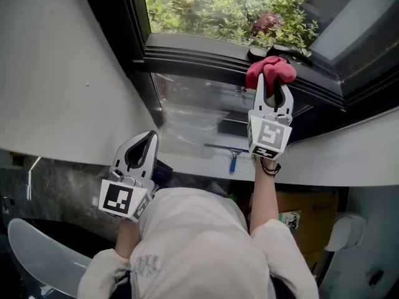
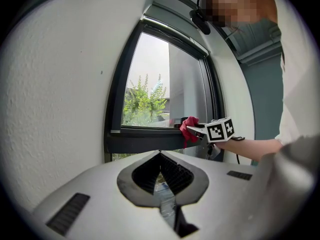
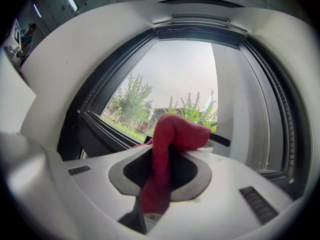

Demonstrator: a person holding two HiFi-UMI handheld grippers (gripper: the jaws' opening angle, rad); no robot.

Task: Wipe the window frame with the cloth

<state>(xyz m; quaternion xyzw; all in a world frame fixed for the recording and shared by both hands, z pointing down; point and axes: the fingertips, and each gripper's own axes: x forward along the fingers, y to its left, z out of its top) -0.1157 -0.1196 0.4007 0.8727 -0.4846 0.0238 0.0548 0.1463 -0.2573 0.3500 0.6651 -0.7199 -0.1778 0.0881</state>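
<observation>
red cloth [image 3: 172, 134] sits in the right gripper [image 3: 167, 156]. its jaws are clamped on the fabric, which runs as a strip between the pads and bulges in a folded lump past the tips. in the head view that lump [image 1: 271, 70] lies on the bottom rail of the dark window frame [image 1: 206, 52], towards its right end, with the right gripper [image 1: 272, 89] reaching up to it from below. the left gripper [image 1: 144, 151] is held low and well apart from the frame, close to the person's body beside the white wall [image 1: 56, 73]. in its own view the left gripper [image 2: 161, 159] has its jaws brought together at the tips with nothing pinched between them. green plants [image 1: 218, 8] show beyond the glass.
</observation>
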